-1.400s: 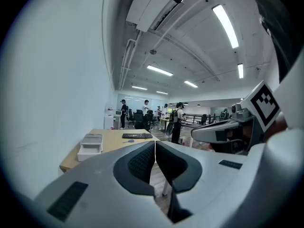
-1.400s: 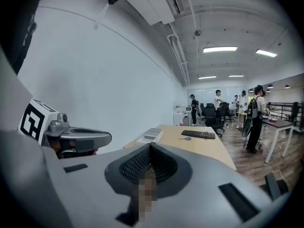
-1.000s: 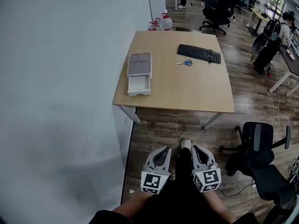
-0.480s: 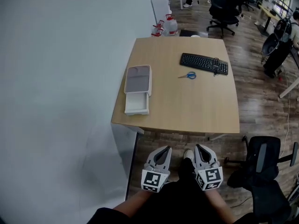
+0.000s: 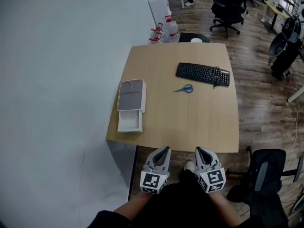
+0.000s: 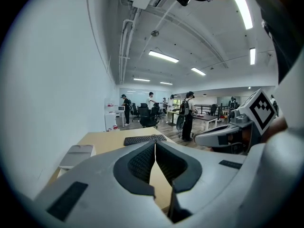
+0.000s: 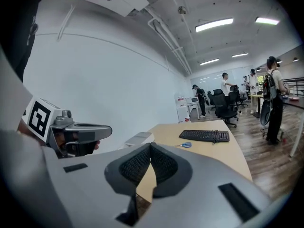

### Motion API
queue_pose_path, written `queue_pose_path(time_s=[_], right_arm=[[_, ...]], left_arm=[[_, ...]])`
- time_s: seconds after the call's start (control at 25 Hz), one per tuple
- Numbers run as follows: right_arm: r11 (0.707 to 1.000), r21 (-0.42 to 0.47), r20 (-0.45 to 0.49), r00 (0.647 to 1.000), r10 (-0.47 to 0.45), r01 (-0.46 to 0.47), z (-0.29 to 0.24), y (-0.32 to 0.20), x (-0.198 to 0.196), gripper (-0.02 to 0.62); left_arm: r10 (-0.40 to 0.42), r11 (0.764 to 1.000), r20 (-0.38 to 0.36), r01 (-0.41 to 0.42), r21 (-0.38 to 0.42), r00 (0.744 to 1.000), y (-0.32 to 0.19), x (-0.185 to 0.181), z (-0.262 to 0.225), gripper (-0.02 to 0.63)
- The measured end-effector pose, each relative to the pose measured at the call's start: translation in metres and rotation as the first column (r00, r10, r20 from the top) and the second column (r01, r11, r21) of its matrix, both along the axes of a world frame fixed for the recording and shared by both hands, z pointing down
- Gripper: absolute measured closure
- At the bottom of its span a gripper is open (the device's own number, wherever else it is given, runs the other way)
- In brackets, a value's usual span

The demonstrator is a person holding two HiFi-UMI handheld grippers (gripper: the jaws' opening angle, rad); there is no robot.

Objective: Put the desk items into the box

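- Desk items to be packed: one pair of scissors [image 5: 184, 89] with blue handles and one black keyboard [image 5: 203, 74], both lying loose on the worktop [image 5: 190, 127].
- The box [image 5: 131, 95] is the landmark. It sits at the worktop's left edge, grey on top, with a white open part at its near end.
- The scissors lie to the right of the box, well apart from it. The keyboard lies further right of the box and a little farther back, near the scissors but not touching them.
- The left tool [image 5: 164, 149] and the right tool [image 5: 199, 149] are both clenched on nothing: each one's own view shows its pads meeting at the tips with only bare worktop beyond.
- Both tools hang side by side nearer the person than the box and off the worktop's near edge, well apart from everything on it.
- Step in hand, as a judgement: the approach. Nothing is gripped and nothing looks to be in the box yet, so the task seems to be at its start.
- The next move likely calls for reaching over the worktop, parting one tool's jaws and lowering them over the scissors, the smaller thing. The flat blades may be awkward to lift.
- Count: one box, one keyboard, one pair of scissors, two tools.
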State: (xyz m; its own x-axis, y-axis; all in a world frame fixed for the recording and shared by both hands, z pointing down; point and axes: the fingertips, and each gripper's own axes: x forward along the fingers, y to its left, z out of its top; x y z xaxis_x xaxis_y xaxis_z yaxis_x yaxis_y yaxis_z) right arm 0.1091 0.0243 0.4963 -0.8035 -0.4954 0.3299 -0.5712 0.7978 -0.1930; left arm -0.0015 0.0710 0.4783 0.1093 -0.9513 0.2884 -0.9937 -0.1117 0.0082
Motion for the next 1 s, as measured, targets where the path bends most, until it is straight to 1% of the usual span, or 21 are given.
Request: queue_pose_path(time_s=[0.24,0.44,0.6,0.8,1.0], right_arm=[[0.998,0.019,-0.017,0.998,-0.055,0.055,0.005,-0.055,0.005,0.535],[0.998,0.021,-0.030,0.998,-0.064,0.064,0.010,-0.077,0.001,0.535],[0.999,-0.006,-0.031,0.999,-0.038,0.038,0.015,-0.085,-0.003,0.535],[1.000,-0.029,-0.045,0.999,-0.009,0.007,0.018,-0.091,-0.017,0.535],[0.997,-0.055,-0.040,0.998,0.057,-0.059,0.015,-0.118,-0.024,0.535]], left_arm=[[-0.073,0.997,-0.005,0.073,-0.008,0.997,-0.027,-0.004,0.000,0.588],[-0.081,0.996,-0.016,0.081,-0.023,0.997,-0.039,-0.010,0.007,0.588],[-0.045,0.998,0.003,0.046,-0.046,0.999,-0.059,-0.018,0.019,0.587],[0.007,0.997,-0.013,-0.008,-0.076,1.000,-0.090,-0.035,0.039,0.586],[0.088,0.990,-0.019,-0.090,-0.107,0.996,-0.145,-0.048,0.063,0.586]])
